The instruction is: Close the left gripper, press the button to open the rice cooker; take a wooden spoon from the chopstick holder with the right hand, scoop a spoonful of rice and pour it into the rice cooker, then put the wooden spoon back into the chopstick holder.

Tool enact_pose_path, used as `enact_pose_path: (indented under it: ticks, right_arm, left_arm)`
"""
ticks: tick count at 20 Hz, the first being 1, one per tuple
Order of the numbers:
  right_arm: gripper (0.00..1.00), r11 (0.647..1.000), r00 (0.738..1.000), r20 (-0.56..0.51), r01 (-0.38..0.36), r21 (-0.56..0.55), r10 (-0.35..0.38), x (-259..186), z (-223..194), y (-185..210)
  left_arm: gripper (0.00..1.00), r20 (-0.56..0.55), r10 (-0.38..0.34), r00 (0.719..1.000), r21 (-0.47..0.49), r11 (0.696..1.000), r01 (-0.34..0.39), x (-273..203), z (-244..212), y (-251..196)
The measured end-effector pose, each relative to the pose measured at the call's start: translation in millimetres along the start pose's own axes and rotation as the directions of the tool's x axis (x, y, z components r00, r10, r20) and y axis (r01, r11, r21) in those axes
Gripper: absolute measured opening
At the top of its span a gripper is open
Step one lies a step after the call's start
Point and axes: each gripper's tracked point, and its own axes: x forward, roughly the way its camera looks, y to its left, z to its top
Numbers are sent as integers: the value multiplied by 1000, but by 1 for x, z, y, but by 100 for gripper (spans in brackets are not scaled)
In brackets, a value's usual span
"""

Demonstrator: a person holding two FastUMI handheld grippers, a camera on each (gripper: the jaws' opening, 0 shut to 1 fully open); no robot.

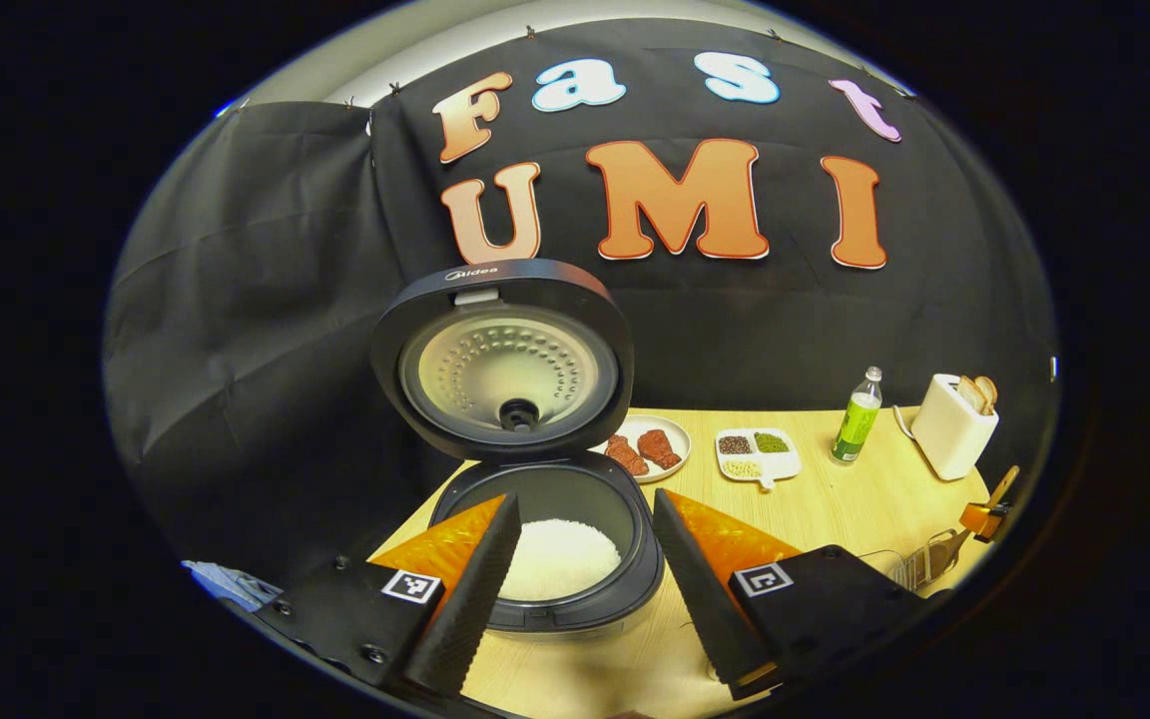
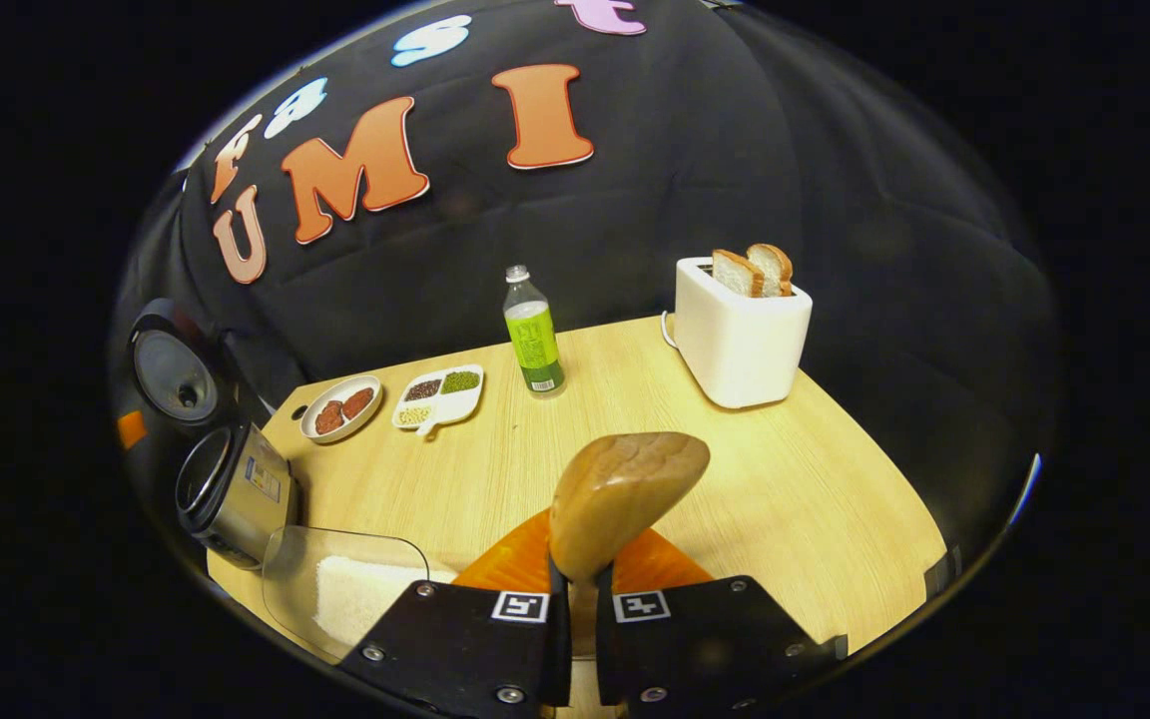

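In the left gripper view the left gripper (image 1: 585, 569) hangs with its two fingers spread wide apart and nothing between them, just in front of the rice cooker (image 1: 550, 559). The cooker stands open: its lid (image 1: 505, 359) is upright at about 12 o'clock from the pot, showing the dimpled metal inner plate and steam valve, and small writing on the lid's top edge is too small to make out with confidence. White rice (image 1: 560, 559) lies heaped in the dark inner pot.

At about 1 o'clock from the pot sits a round plate of red meat slices (image 1: 647, 449), then a white divided dish of grains (image 1: 757, 454), a clear bottle with a green label (image 1: 857, 414) and a white toaster (image 1: 952, 424) holding bread slices. At the right edge, near 3 o'clock, a wire chopstick holder (image 1: 919, 564) stands on the wooden table (image 1: 835, 509).

In the right gripper view the right gripper (image 2: 575, 599) is closed on the handle of the wooden spoon (image 2: 620, 494), both fingers pressing it; the spoon's bowl rises above the fingertips, its back facing the camera. At 9 o'clock from the gripper a clear container of rice (image 2: 350, 589) rests on the table. The bottle's label print is unreadable.
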Motion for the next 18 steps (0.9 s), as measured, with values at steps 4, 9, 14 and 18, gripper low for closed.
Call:
enact_pose_path:
  ticks: [4, 9, 14, 18]
  right_arm:
    - [10, 999, 998, -63, 32, 27, -30, -2, -22, -7]
    - [12, 998, 996, -80, 41, 45, -38, -9, -33, -9]
    - [21, 984, 992, -119, 63, 164, -44, -19, -28, -18]
    - [48, 977, 993, -85, 91, 194, -76, -24, -2, -28]
  left_arm:
    - [91, -6, -18, 1000, -2, 1000, 18, 9, 1, -3]
    - [91, -4, -49, 999, -1, 999, 49, 15, 6, -12]
    - [91, 12, -59, 998, -17, 998, 59, 19, 17, -14]
    - [92, 80, -42, 996, -58, 997, 47, 23, 57, -7]
